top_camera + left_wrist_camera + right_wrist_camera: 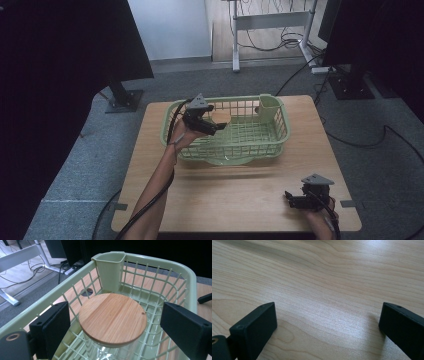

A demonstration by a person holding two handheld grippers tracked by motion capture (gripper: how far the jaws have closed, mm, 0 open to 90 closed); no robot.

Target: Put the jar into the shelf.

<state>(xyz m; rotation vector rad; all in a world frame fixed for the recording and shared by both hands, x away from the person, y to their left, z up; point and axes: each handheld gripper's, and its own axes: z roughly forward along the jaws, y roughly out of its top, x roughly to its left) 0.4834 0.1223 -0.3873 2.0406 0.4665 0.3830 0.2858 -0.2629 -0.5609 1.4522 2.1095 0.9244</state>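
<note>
We are reaching for the glass jar with the round wooden lid (112, 318), which stands inside the green basket (272, 127). Our left gripper (220, 127) hovers over it, jaws wide apart and empty, straddling the lid. Next we likely lower and close. Our right gripper (288, 198) rests open and empty on the table (240, 190).

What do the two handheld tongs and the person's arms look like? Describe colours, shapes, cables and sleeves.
Both the left tongs and the right tongs are black, each topped by a grey three-cornered plate. Their jaws are flat, blocky black pads with small screw holes. A black cable trails from each along the forearm. The forearms are bare, with no sleeves in sight.
</note>
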